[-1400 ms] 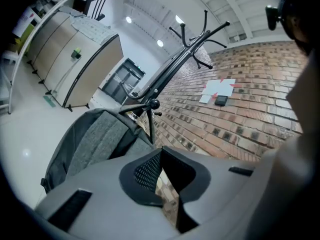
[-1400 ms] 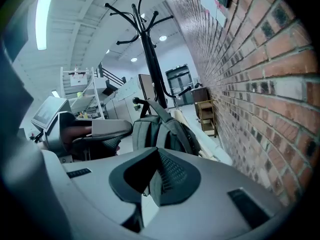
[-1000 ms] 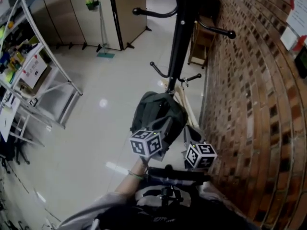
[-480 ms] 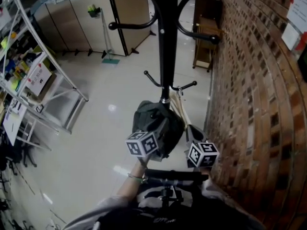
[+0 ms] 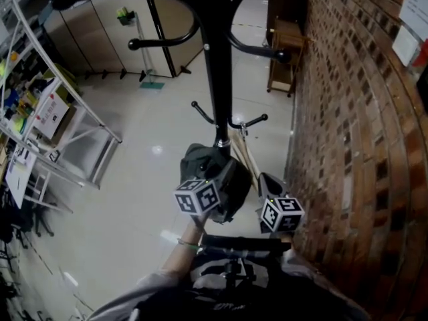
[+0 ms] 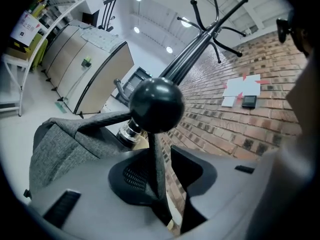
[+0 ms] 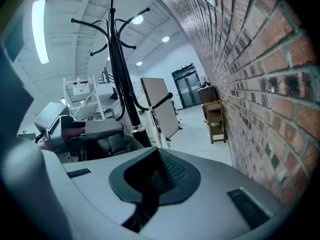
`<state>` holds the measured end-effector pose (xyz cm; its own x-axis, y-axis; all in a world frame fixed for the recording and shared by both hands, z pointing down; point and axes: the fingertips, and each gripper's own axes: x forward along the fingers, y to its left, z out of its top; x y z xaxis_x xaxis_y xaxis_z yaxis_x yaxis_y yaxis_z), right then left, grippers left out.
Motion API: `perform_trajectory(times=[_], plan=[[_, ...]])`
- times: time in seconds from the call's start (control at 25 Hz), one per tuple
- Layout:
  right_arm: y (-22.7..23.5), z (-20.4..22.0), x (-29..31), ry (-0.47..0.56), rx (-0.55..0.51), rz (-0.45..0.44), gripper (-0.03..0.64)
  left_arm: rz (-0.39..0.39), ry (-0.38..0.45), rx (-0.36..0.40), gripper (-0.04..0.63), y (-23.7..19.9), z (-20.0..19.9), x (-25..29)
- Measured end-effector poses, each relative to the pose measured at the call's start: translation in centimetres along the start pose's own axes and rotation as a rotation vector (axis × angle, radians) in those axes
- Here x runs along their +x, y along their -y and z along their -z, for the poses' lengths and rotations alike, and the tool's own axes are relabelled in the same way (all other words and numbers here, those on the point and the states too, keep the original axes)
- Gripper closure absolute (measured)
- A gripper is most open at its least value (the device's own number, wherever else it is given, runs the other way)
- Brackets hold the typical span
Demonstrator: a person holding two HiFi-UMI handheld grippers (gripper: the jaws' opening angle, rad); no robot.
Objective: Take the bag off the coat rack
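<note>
A dark grey bag hangs low on the black coat rack, against its pole. My left gripper is right at the bag, and its marker cube shows in front of it. Its jaws have just been opening and now stand apart. The bag's thin strap runs up between them, free of the right jaw, to a black ball-ended hook. Grey bag fabric drapes to the left. My right gripper is to the right of the bag, near the brick wall, with its jaws together and nothing in them.
A brick wall runs close along the right. A wooden stand sits by the wall beyond the rack. Metal shelving with boxes fills the left. Folding partitions and a mop stand at the back across a pale tiled floor.
The head view has shifted, so the rack's upper arms now fill the top of the frame. Both marker cubes stay by the bag, the left one a little further left.
</note>
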<state>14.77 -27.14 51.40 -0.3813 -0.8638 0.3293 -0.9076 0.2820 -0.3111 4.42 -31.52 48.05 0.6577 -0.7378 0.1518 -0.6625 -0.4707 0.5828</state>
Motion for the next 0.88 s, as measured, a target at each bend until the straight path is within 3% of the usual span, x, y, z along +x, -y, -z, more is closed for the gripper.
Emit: perform_trajectory(times=[0.12, 0.2, 0.32, 0.56, 0.72, 0.88], plan=[[0.5, -0.3, -0.3, -0.005, 0.018, 0.021, 0.621, 0.006, 0.015, -0.027, 0.48, -0.2, -0.1, 0.3], [0.9, -0.4, -0.3, -0.01, 0.011, 0.028, 0.621, 0.013, 0.028, -0.026, 0.529, -0.3, -0.2, 0.2], [1.5, -0.1, -0.1, -0.011, 0.015, 0.03, 0.621, 0.035, 0.031, 0.016, 0.538, 0.0, -0.4, 0.1], [2.0, -0.2, 0.2, -0.005, 0.032, 0.025, 0.621, 0.047, 0.046, -0.017, 0.551, 1.4, -1.8, -0.6], [2.2, -0.7, 0.0, 0.005, 0.039, 0.034, 0.621, 0.072, 0.096, -0.104, 0.551, 2.3, -3.0, -1.4], [2.6, -0.6, -0.1, 0.013, 0.029, 0.031, 0.621, 0.15, 0.139, -0.176, 0.552, 4.0, -4.0, -2.3]])
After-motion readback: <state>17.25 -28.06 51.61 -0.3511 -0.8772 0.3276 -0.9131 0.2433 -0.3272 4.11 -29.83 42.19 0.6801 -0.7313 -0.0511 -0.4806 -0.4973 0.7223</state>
